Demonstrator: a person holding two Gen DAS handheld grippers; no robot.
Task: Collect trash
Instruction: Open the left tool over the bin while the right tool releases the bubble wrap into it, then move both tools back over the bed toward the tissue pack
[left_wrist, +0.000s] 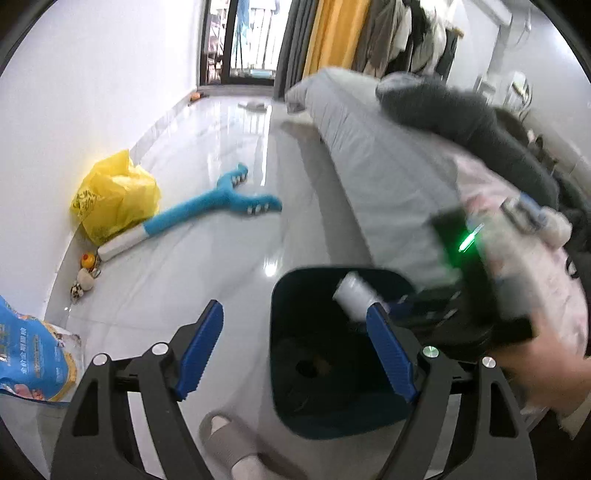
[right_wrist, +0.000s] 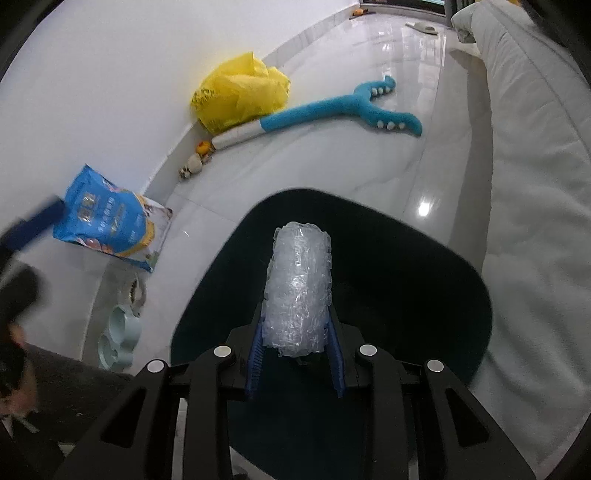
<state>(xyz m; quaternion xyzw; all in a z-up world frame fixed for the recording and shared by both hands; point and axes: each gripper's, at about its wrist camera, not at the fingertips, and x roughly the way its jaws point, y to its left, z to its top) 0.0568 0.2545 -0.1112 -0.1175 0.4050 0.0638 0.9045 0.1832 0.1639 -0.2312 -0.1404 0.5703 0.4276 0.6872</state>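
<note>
A dark teal trash bin (left_wrist: 295, 295) stands on the floor beside the bed; in the right wrist view its rim (right_wrist: 443, 251) fills the middle. My right gripper (right_wrist: 297, 321) is shut on a roll of clear bubble wrap (right_wrist: 299, 284) and holds it upright over the bin's opening. The same roll shows in the left wrist view (left_wrist: 354, 295), over the bin's far right corner, with the right gripper's body (left_wrist: 472, 295) behind it. My left gripper (left_wrist: 295, 325) is open and empty, above the bin's left side.
A yellow plastic bag (left_wrist: 114, 195), a blue plush toy (left_wrist: 221, 203) and small toys (left_wrist: 86, 273) lie along the wall. A blue pet food bag (right_wrist: 107, 221) and pet bowls (right_wrist: 120, 336) sit at the left. The bed (right_wrist: 535, 221) runs along the right. A slipper (left_wrist: 229, 439) lies near the bin.
</note>
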